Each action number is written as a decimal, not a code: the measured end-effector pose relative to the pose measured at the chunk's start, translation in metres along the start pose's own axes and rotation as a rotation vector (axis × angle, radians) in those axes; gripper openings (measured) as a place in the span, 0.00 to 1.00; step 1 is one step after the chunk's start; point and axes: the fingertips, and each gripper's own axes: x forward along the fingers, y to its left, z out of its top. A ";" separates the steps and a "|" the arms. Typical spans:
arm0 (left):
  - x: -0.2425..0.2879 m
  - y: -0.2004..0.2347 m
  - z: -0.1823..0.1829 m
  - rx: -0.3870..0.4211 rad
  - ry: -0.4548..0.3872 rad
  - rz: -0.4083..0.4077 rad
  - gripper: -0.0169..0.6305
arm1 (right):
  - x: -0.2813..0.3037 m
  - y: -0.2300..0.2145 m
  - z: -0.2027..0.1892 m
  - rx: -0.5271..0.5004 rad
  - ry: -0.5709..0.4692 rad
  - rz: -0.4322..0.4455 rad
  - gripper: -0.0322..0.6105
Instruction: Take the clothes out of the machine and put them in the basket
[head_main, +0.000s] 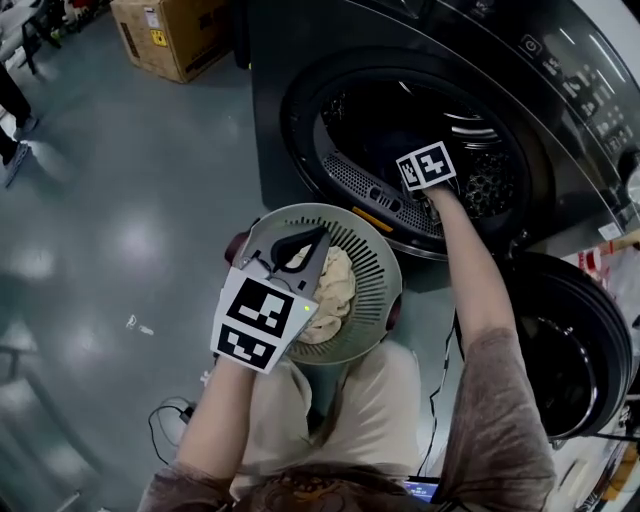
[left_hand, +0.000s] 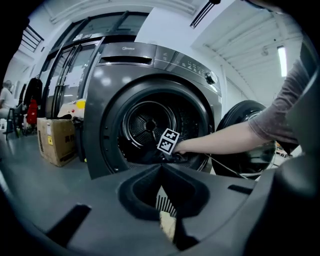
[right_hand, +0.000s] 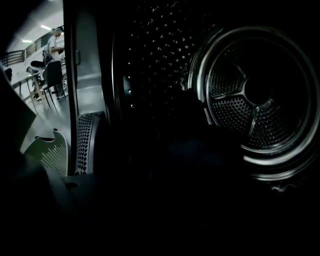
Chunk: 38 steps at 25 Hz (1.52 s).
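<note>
Reaching into the drum of the machine, the right gripper hides its jaws; I cannot tell their state. The left gripper, tips pressed together, hovers over the basket holding cream clothes.

The drum mouth gapes wide, door swung aside; the left gripper overhangs the basket.

left gripper – jaws together | right gripper – inside machine mouth

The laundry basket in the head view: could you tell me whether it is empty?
No, a crumpled cream cloth lies inside the laundry basket.
</note>
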 end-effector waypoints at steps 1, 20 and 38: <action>0.000 0.000 -0.001 0.000 0.002 -0.005 0.03 | 0.003 -0.002 0.003 -0.037 0.018 -0.008 0.47; -0.001 0.010 -0.014 -0.018 0.035 -0.038 0.03 | 0.049 -0.002 -0.025 -0.174 0.251 0.018 0.38; 0.004 -0.004 -0.005 -0.011 0.012 0.001 0.03 | -0.085 0.043 0.015 -0.256 -0.023 0.001 0.14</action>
